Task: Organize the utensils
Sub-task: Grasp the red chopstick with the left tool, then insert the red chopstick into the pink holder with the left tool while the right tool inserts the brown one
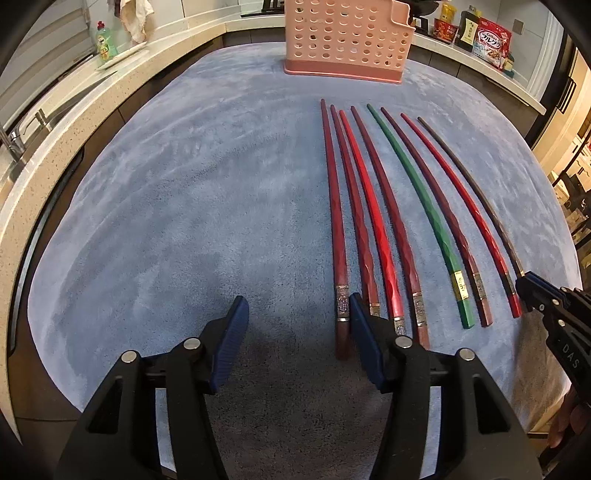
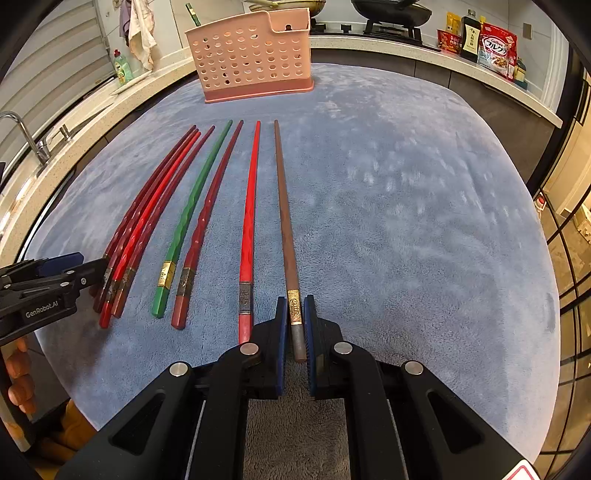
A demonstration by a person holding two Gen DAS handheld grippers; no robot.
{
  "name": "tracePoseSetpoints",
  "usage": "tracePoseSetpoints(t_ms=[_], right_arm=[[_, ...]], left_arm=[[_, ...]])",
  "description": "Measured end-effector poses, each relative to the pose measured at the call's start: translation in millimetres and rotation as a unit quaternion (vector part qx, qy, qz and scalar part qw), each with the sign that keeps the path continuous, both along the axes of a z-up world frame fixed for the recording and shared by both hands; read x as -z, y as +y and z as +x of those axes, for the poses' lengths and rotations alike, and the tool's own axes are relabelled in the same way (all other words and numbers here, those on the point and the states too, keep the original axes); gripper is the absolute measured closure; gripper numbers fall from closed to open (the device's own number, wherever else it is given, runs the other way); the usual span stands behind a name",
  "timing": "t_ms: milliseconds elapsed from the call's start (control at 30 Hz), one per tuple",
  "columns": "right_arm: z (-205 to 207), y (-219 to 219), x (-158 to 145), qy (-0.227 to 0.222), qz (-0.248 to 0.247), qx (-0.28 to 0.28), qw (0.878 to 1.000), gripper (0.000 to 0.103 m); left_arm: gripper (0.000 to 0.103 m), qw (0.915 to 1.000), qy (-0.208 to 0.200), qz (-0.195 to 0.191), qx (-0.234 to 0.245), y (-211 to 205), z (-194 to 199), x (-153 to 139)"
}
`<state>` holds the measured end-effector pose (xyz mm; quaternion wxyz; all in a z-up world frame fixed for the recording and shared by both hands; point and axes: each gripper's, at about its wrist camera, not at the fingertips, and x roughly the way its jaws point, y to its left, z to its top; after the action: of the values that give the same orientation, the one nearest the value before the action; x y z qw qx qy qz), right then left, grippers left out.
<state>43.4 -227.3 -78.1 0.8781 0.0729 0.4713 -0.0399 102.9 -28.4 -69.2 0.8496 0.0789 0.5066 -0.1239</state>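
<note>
Several chopsticks lie side by side on the blue-grey mat (image 1: 184,206), tips pointing at a pink perforated holder (image 1: 347,40) (image 2: 251,55) at the far edge. My left gripper (image 1: 297,306) (image 2: 88,264) is open at their handle ends. The leftmost dark red chopstick (image 1: 338,236) lies between its jaws, close to the right pad (image 1: 360,321), which covers the ends of its neighbours. My right gripper (image 2: 295,302) (image 1: 524,282) is shut on the gold-banded handle of the brown chopstick (image 2: 284,206) (image 1: 476,184), the rightmost of the row. A green chopstick (image 1: 417,192) (image 2: 195,199) lies mid-row.
A speckled counter (image 1: 55,155) wraps around the mat, with a sink tap (image 2: 22,133) and a green soap bottle (image 1: 105,42) on the left. Food packets (image 2: 495,48) and a stove with a pan (image 2: 391,11) stand at the back right. Fingers of a hand (image 2: 18,384) show lower left.
</note>
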Motion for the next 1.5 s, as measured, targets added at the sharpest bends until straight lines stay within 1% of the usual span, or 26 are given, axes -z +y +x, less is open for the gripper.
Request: tracePoseSetpoints(t_ms=[33, 100, 133, 200, 233, 533, 800, 967, 1167, 1367, 1500], right_arm=[[0.1, 0.2, 0.1, 0.000, 0.000, 0.000, 1.000, 0.095], [-0.1, 0.4, 0.1, 0.000, -0.001, -0.001, 1.000, 0.095], [0.0, 0.4, 0.0, 0.000, -0.001, -0.001, 1.000, 0.095], [0.0, 0.1, 0.0, 0.000, -0.001, -0.001, 1.000, 0.095], [-0.3, 0.1, 0.0, 0.000, -0.001, -0.001, 1.000, 0.095], [-1.9, -0.7, -4.5, -0.004, -0.001, 0.002, 1.000, 0.095], [-2.5, -8.3, -36.0, -0.036, 0.004, 0.010, 0.999, 0.096], [0.3, -13.3, -63.5, -0.064, 0.010, 0.014, 0.998, 0.096], [8.3, -23.6, -98.7, -0.098, 0.017, 0.019, 0.995, 0.096], [22.5, -33.2, -134.1, -0.135, 0.019, 0.021, 0.990, 0.096], [36.6, -40.7, -157.1, -0.160, 0.016, 0.022, 0.987, 0.096]], left_arm=[[0.057, 1.0000, -0.001, 0.000, -0.001, 0.5, 0.3, -0.2], [0.073, 1.0000, -0.002, -0.001, -0.002, 2.7, 1.5, -1.3], [0.077, 1.0000, -0.002, -0.001, -0.003, 3.4, 2.0, -1.5], [0.090, 1.0000, -0.001, -0.003, -0.007, 6.6, 3.8, -2.1], [0.092, 1.0000, 0.000, -0.004, -0.008, 8.3, 4.8, -2.3], [0.096, 0.9999, 0.004, -0.008, -0.013, 12.8, 6.9, -5.5], [0.096, 0.9994, -0.005, -0.020, -0.029, 25.0, 10.4, -22.6], [0.096, 0.9985, -0.024, -0.035, -0.034, 31.5, 13.3, -44.6], [0.096, 0.9963, -0.055, -0.055, -0.036, 36.6, 22.2, -80.2], [0.096, 0.9925, -0.100, -0.063, -0.032, 38.3, 38.4, -120.0], [0.096, 0.9887, -0.128, -0.071, -0.033, 36.6, 56.3, -147.2]])
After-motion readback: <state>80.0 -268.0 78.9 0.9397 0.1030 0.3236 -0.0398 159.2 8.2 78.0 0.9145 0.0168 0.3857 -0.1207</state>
